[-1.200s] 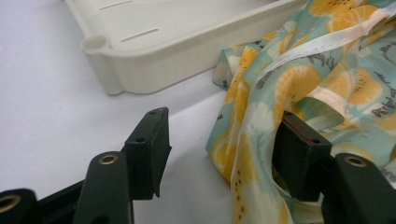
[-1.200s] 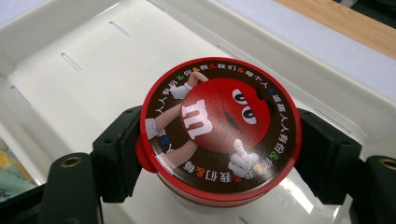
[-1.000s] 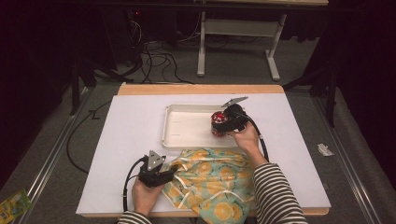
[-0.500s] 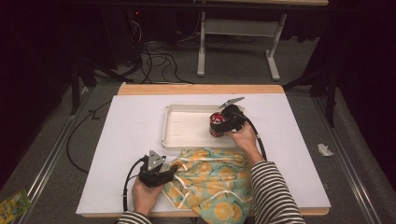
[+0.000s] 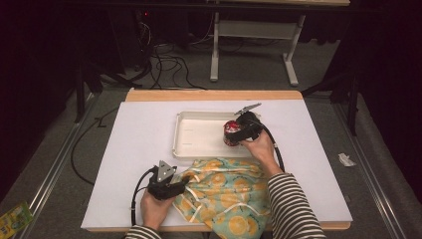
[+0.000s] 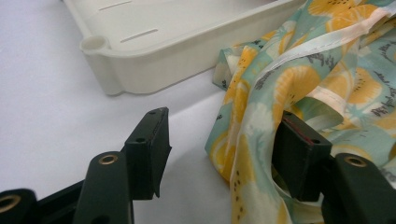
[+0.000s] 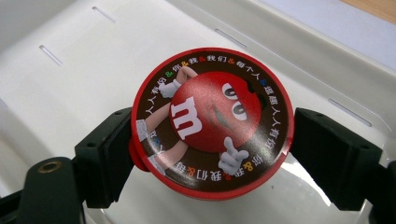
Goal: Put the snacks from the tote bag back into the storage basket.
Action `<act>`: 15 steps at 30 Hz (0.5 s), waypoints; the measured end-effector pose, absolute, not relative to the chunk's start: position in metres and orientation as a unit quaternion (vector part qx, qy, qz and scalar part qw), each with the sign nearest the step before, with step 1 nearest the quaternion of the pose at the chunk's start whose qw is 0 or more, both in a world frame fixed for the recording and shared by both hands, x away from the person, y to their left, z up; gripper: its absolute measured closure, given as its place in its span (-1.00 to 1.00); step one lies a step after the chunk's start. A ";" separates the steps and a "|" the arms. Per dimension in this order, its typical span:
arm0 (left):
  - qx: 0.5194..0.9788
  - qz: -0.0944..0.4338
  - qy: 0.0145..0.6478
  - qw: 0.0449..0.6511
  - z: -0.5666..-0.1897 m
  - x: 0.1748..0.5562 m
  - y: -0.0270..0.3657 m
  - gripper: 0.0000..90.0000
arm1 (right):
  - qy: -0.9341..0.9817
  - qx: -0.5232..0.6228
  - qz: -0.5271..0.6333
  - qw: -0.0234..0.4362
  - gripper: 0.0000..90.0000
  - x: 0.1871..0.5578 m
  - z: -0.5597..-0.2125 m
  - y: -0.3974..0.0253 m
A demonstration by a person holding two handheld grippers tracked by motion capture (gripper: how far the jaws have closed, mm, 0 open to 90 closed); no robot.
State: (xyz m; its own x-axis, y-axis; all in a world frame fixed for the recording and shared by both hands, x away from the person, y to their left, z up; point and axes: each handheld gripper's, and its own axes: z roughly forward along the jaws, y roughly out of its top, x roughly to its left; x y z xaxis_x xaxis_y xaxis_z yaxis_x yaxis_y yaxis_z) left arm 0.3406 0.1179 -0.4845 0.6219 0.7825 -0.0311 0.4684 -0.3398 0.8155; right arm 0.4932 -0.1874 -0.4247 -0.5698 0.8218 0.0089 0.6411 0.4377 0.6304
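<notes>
A round red candy tin [image 7: 212, 123] with a cartoon lid sits low over the right end of a white plastic tray [image 5: 199, 134]. My right gripper [image 7: 210, 135] is shut on the tin, one black jaw pressing each side of the lid. From above, that gripper [image 5: 235, 134] and the tin [image 5: 229, 127] are at the tray's right edge. A teal cloth [image 5: 224, 194] printed with orange slices lies crumpled at the table's front. My left gripper [image 5: 186, 180] rests at its left edge. This gripper [image 6: 224, 121] is open, with a fold of the cloth [image 6: 327, 70] between the jaws, touching the right one.
The tray's near wall [image 6: 154, 65] stands just beyond the cloth. The white table top [image 5: 134, 149] has a wooden strip along its back edge [image 5: 214, 94]. Cables and a desk frame lie on the floor behind. A green packet [image 5: 12, 219] lies on the floor, lower left.
The right gripper and the tin have shifted only slightly within the tray. The left gripper and the cloth have stayed put.
</notes>
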 end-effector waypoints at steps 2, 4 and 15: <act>0.797 0.187 0.392 0.419 -0.484 0.341 0.118 -0.09 | 0.834 0.440 0.298 0.151 -0.58 0.492 -0.424 -0.188; 0.797 0.188 0.392 0.419 -0.484 0.340 0.118 -0.09 | 0.833 0.440 0.298 0.151 -0.56 0.492 -0.423 -0.188; 0.797 0.188 0.392 0.420 -0.484 0.340 0.118 -0.09 | 0.831 0.448 0.297 0.144 -0.44 0.490 -0.423 -0.193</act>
